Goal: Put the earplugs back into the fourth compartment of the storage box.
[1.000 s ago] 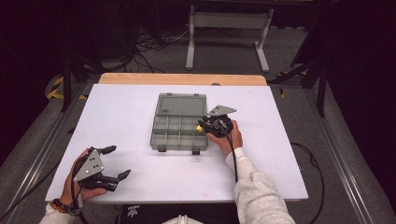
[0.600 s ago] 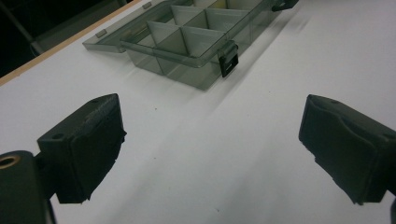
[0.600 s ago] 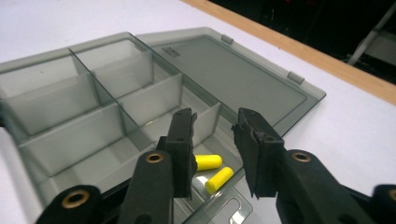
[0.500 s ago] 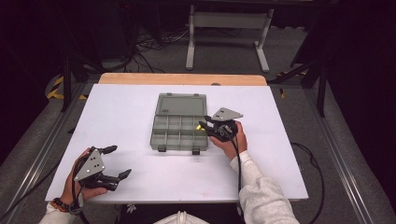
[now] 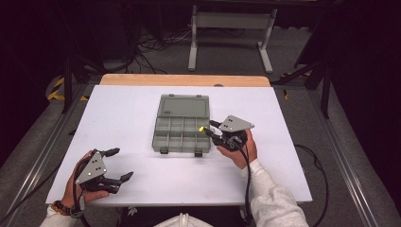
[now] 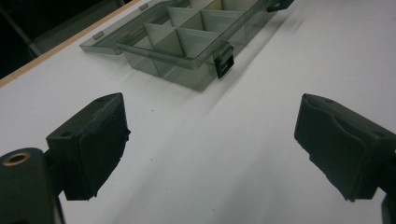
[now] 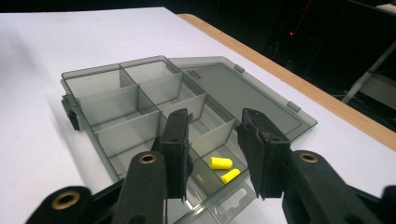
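A grey see-through compartment box (image 5: 182,132) lies open in the middle of the white table (image 5: 127,109), its lid flat on the far side. Two yellow earplugs (image 7: 220,163) rest in a compartment at the box's right end, a yellow spot (image 5: 201,128) in the high view. My right gripper (image 5: 208,128) hovers just off that right end, pointing at the box. Its jaws have just been opening and are apart with nothing between them (image 7: 215,123). My left gripper (image 5: 121,164) sits near the table's front left corner, wide open and empty, aimed toward the box (image 6: 187,42).
A wooden strip (image 5: 184,79) runs along the table's far edge. Beyond it stand a metal frame (image 5: 227,28) and cables on dark floor. Black latches (image 6: 223,59) hang on the box's near side. Bare white table lies between the left gripper and the box.
The right gripper has drawn back to the right and risen from over the box, its jaws spreading apart. The left gripper has stayed where it was.
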